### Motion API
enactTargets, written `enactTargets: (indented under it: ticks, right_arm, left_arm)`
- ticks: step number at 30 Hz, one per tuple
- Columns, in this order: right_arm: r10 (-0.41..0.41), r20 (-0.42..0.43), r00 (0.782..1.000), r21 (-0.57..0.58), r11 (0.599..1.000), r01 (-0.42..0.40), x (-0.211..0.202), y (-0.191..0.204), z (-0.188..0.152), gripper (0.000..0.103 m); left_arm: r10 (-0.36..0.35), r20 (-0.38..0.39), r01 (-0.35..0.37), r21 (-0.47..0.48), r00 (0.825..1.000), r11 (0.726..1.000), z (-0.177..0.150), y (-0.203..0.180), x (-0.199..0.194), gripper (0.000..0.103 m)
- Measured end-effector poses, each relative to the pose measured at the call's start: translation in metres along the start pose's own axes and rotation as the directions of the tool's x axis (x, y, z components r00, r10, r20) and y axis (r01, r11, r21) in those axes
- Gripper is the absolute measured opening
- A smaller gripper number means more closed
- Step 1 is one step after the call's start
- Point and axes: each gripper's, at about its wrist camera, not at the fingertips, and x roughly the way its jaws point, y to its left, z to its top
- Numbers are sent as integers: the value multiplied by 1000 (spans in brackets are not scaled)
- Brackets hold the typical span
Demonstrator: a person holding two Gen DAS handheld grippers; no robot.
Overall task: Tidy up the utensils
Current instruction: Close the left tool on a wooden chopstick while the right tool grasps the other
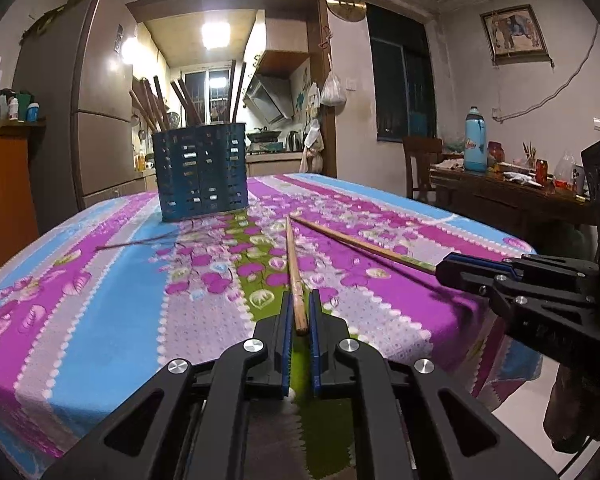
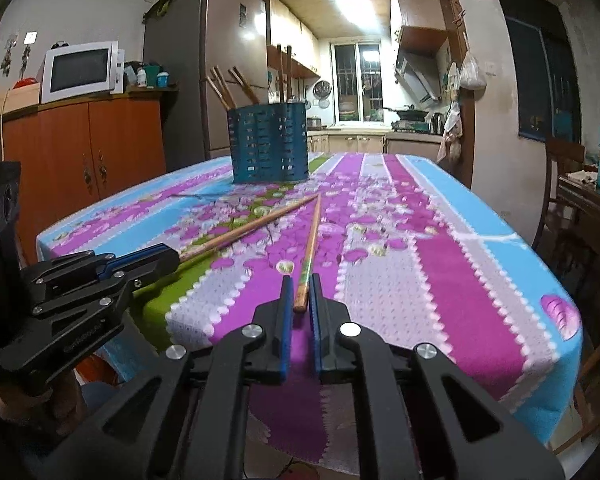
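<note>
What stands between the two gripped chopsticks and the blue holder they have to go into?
Nothing visible. Each gripper is shut on one chopstick; only bare floral tablecloth lies between their tips and the blue holder.

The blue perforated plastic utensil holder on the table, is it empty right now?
No, the blue perforated plastic utensil holder already has several brown wooden chopsticks standing up out of its top.

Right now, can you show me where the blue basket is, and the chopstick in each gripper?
blue basket [image 1: 202, 172]: left wrist view, front wall.
left chopstick [image 1: 294, 264]: left wrist view, middle of shaft.
right chopstick [image 2: 311, 248]: right wrist view, middle of shaft.
</note>
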Motion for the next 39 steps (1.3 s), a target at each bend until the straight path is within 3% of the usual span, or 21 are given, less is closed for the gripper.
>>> enactTargets:
  ticks: [6, 14, 17, 22, 24, 26, 27, 36, 39]
  right_arm:
    - [-3, 64, 998, -29, 1000, 5, -23, 4, 26, 6]
    - [24, 157, 987, -104, 995, -8, -48, 15, 78, 5]
    - [24, 186, 982, -138, 990, 2, -52, 18, 99, 5]
    - [16, 169, 985, -140, 990, 8, -51, 17, 97, 5]
    - [10, 130, 991, -126, 992, 6, -46, 15, 82, 5]
    - [3, 99, 995, -104, 995, 7, -43, 13, 69, 5]
    - [-2, 79, 997, -87, 996, 9, -40, 11, 60, 5]
    - [-23, -35, 999, -21, 1000, 23, -14, 9, 13, 5]
    - [-26, -49, 998, -14, 1000, 26, -8, 9, 8, 5]
  left_arm:
    - [7, 79, -6, -18, 997, 1000, 27, 11, -26, 9]
    - [24, 212, -19, -26, 977, 999, 79, 26, -66, 9]
    - [37, 221, -34, -15, 975, 999, 87, 30, -67, 9]
    - [16, 154, -9, -44, 988, 999, 60, 40, -64, 9]
    - [-8, 105, 10, -15, 994, 1000, 37, 35, -63, 16]
    - [-20, 80, 20, 1, 997, 1000, 21, 33, -62, 35]
    - [-18, 75, 17, 13, 997, 1000, 13, 31, -62, 36]
    - [5, -19, -4, 17, 1000, 1000, -27, 38, -31, 37]
    - [11, -6, -11, 15, 1000, 1000, -28, 41, -30, 35]
